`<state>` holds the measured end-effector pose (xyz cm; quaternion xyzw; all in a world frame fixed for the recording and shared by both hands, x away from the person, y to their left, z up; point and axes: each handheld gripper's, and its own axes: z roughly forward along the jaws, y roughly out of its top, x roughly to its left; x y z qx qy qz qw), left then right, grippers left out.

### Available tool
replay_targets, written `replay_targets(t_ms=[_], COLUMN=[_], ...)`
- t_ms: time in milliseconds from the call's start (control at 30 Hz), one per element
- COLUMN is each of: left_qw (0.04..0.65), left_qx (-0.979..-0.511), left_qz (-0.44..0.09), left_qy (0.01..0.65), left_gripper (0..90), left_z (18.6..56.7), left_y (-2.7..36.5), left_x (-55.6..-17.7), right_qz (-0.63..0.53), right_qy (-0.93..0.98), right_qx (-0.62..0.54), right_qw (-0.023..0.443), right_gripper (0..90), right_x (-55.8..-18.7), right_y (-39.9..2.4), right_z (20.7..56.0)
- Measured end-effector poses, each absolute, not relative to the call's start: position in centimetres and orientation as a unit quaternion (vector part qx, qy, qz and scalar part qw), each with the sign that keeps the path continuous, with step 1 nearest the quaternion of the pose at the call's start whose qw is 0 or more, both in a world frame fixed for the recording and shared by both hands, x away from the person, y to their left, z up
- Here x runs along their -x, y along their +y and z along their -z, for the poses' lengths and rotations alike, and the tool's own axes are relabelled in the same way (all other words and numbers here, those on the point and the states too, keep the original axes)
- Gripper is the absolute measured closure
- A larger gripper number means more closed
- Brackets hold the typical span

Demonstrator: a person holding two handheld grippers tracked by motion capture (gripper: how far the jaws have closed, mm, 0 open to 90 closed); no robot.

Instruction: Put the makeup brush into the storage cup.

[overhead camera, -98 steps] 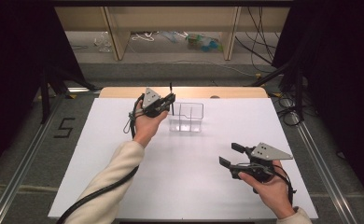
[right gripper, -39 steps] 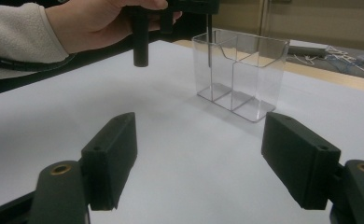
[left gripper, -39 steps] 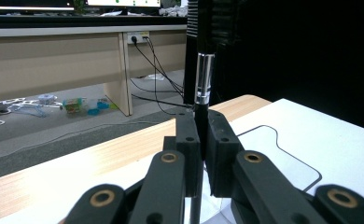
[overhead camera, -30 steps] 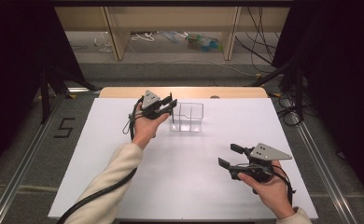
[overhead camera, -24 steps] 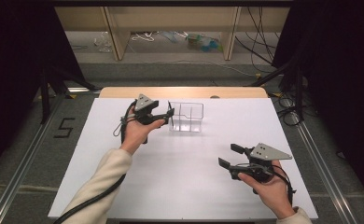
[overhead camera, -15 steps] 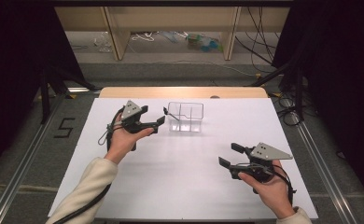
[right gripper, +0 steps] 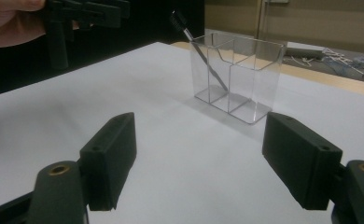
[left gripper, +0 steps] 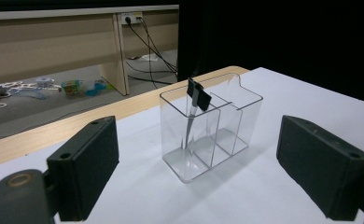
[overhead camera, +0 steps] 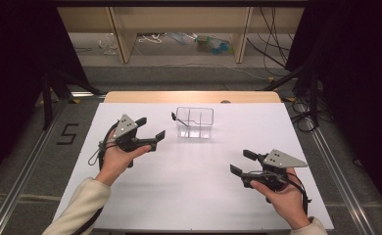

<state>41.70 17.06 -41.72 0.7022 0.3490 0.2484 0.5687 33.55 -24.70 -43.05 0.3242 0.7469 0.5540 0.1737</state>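
Note:
A clear plastic organizer [overhead camera: 195, 122] with several compartments stands at the back middle of the white table. A thin brush with a black bristle head [overhead camera: 176, 118] leans in its left end compartment, its head sticking out over the rim. My left gripper [overhead camera: 151, 127] hovers to the left of the organizer, apart from it. Its jaws have just been opening and nothing is between them. In the left gripper view the organizer [left gripper: 213, 126] and brush [left gripper: 197, 95] stand ahead between the wide jaws. My right gripper [overhead camera: 239, 161] is open and empty near the front right.
The white table top [overhead camera: 194, 186] has a wooden strip [overhead camera: 189, 96] along its far edge. Beyond it are shelf legs, cables and clutter on the floor. A "5" mark [overhead camera: 67, 133] lies on the floor at the left.
My left gripper has drawn back leftward from the organizer and its jaws have spread apart. The brush stays leaning in the organizer. The right gripper has kept still.

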Motion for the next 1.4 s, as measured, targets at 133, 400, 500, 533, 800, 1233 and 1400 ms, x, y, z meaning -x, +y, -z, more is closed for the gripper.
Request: replay_targets(t_ms=[133,400,500,533,800,1233,1400], left_qw=[0.571,0.574,0.575,0.574,0.581,0.582,0.582], left_qx=[-0.701,-0.703,-0.704,-0.705,-0.703,-0.701,-0.701], left_qz=[-0.252,-0.254,-0.257,-0.256,-0.261,-0.263,-0.265], left_qy=[0.345,0.336,0.328,0.326,0.317,0.317,0.316], left_gripper=[12.8,12.8,12.7,12.5,12.2,12.2,12.2], left_z=[41.7,42.0,42.0,41.9,41.8,42.2,42.3], left_y=[17.5,17.9,18.1,18.1,18.4,19.2,19.5], left_x=[-40.7,-38.8,-38.2,-38.0,-36.7,-34.7,-34.0], right_qz=[-0.557,-0.565,-0.546,-0.554,-0.566,-0.558,-0.557], right_qy=[0.746,0.74,0.751,0.746,0.74,0.744,0.744], right_qx=[-0.321,-0.315,-0.325,-0.323,-0.315,-0.32,-0.321], right_qw=[0.173,0.185,0.179,0.179,0.18,0.183,0.184], right_gripper=[27.0,26.8,26.8,26.8,26.8,26.8,26.8], right_x=[-33.7,-33.8,-33.5,-33.6,-33.8,-33.7,-33.6], right_y=[-24.6,-24.6,-24.8,-24.7,-24.5,-24.7,-24.7], right_z=[43.2,43.2,43.0,43.1,43.2,43.0,43.0])
